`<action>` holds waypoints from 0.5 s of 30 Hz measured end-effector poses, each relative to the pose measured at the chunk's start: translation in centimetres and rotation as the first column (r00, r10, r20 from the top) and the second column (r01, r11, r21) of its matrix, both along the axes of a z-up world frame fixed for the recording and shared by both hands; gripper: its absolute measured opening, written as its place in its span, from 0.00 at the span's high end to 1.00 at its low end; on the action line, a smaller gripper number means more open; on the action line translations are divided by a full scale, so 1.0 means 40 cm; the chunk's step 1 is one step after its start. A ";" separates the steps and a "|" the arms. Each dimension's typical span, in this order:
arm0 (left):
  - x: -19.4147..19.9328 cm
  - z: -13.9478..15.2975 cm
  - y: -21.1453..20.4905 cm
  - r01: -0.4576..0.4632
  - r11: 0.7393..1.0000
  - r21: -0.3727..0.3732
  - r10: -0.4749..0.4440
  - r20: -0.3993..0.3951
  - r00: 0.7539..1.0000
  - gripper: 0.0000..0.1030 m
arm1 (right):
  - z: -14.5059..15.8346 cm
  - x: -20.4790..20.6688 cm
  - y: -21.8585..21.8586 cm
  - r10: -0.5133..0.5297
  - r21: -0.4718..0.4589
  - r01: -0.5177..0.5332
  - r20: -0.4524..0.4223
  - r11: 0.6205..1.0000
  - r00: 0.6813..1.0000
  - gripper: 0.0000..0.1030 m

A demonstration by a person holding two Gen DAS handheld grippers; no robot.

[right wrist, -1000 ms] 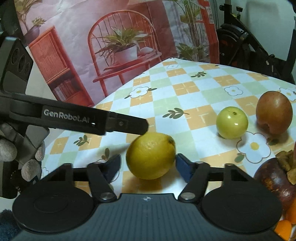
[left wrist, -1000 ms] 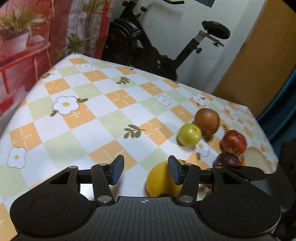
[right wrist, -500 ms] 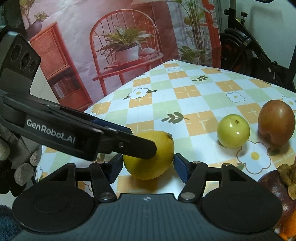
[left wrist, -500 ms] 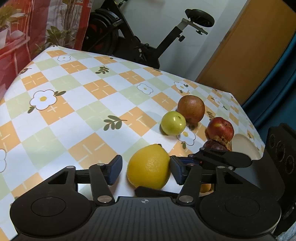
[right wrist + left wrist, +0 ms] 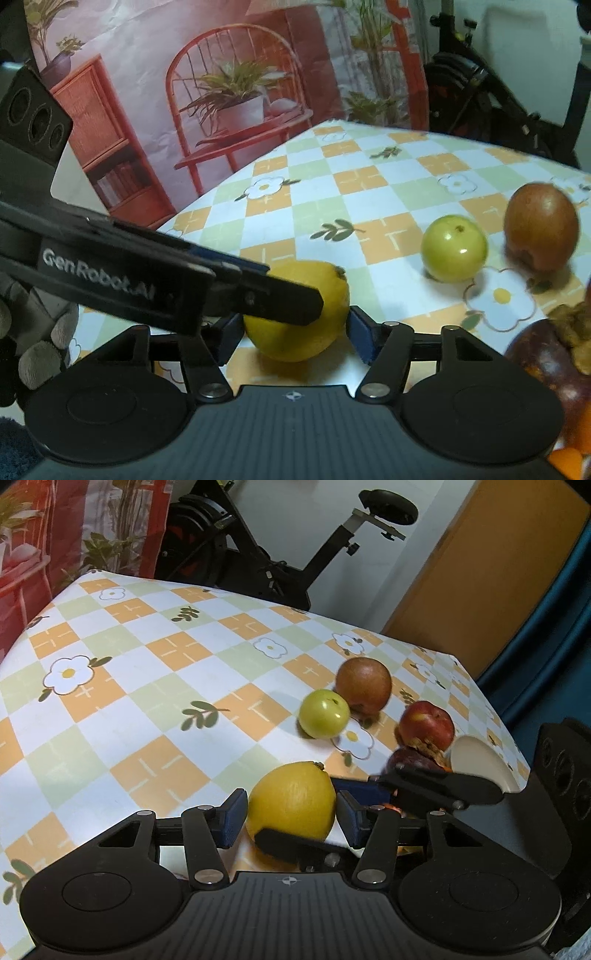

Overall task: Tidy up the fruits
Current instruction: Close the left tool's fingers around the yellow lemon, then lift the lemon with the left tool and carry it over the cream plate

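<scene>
A yellow lemon [image 5: 291, 801] lies on the checked tablecloth [image 5: 147, 701], and both grippers straddle it. My left gripper [image 5: 291, 812] stands open, its blue pads close beside the lemon's two sides. My right gripper [image 5: 295, 334] also has the lemon [image 5: 299, 325] between its pads; its jaws are closing, with a thin gap still at the left pad. In the right wrist view one of the left gripper's fingers [image 5: 258, 291] crosses in front of the lemon. Beyond lie a green fruit [image 5: 324, 713] and a brown fruit [image 5: 364, 690].
A red apple [image 5: 426, 725], a dark purple mangosteen [image 5: 410, 762] and a white dish [image 5: 480, 760] crowd the table's right end. An orange fruit [image 5: 569, 458] shows at the right wrist view's corner. An exercise bike [image 5: 258, 561] stands behind the table. A gloved hand [image 5: 33, 354] holds the left gripper.
My left gripper has swung in toward the right, and the lemon now sits between its pads. The right gripper's pads have drawn closer to the lemon. The lemon has stayed in place.
</scene>
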State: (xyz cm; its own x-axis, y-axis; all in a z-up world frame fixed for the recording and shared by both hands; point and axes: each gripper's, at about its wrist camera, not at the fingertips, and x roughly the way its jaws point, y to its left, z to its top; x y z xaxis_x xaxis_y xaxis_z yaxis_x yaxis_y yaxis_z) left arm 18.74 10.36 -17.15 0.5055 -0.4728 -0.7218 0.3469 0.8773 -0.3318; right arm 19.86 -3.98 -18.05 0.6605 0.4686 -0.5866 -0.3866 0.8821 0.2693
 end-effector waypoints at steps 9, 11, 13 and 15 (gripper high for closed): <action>-0.023 -0.001 -0.046 -0.011 0.998 0.057 0.008 0.045 0.999 0.46 | 0.002 -0.036 -0.027 -0.008 -0.001 0.008 -0.006 1.000 1.000 0.36; -0.019 -0.003 -0.043 -0.022 0.999 0.048 0.020 0.040 0.999 0.46 | -0.001 -0.043 -0.024 0.003 -0.004 -0.003 0.001 1.000 1.000 0.33; -0.016 -0.003 -0.042 -0.034 0.999 0.040 0.033 0.037 0.999 0.46 | -0.007 -0.042 -0.023 0.005 -0.002 -0.005 0.005 1.000 1.000 0.33; -0.014 -0.003 -0.043 -0.041 0.998 0.039 0.040 0.038 0.998 0.46 | -0.015 -0.033 -0.028 0.000 0.017 0.001 -0.008 1.000 1.000 0.35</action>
